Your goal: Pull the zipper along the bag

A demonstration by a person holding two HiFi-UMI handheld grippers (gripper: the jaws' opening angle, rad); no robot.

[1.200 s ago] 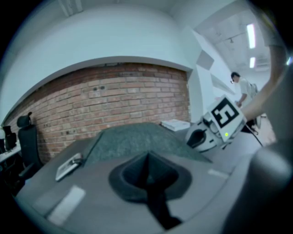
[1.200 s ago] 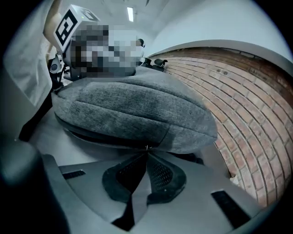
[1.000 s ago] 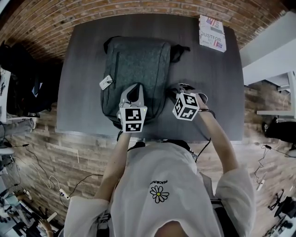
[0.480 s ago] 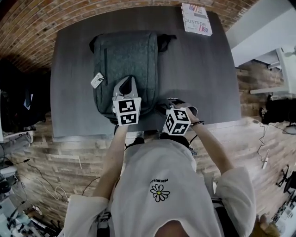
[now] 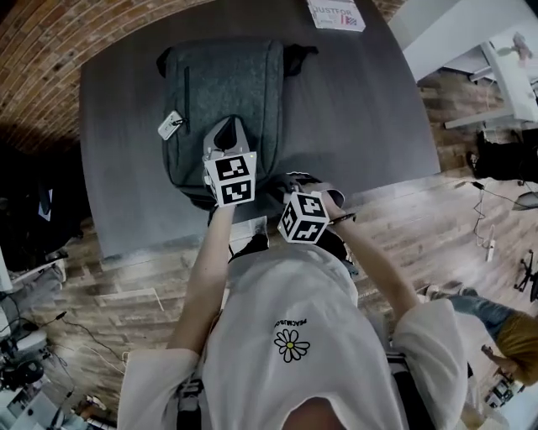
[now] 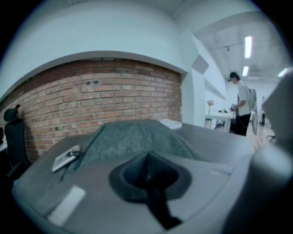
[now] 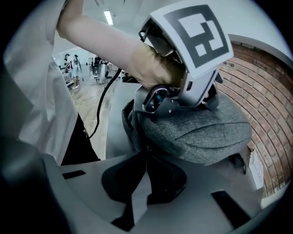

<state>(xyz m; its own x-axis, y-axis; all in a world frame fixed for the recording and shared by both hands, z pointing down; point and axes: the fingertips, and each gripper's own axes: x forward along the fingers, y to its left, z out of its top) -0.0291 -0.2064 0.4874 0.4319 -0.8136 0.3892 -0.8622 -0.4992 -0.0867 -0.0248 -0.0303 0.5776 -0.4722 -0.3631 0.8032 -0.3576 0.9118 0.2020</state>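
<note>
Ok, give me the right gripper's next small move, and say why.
Probably draw the right gripper along the seam, round the backpack's near corner: its jaws stand together at that seam, and the left gripper, shut, presses on the backpack.

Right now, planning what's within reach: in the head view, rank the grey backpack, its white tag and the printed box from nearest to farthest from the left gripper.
1. Grey backpack: directly under the left gripper.
2. White tag: just to the gripper's left, at the backpack's side edge.
3. Printed box: far beyond, up right at the table's far edge.
</note>
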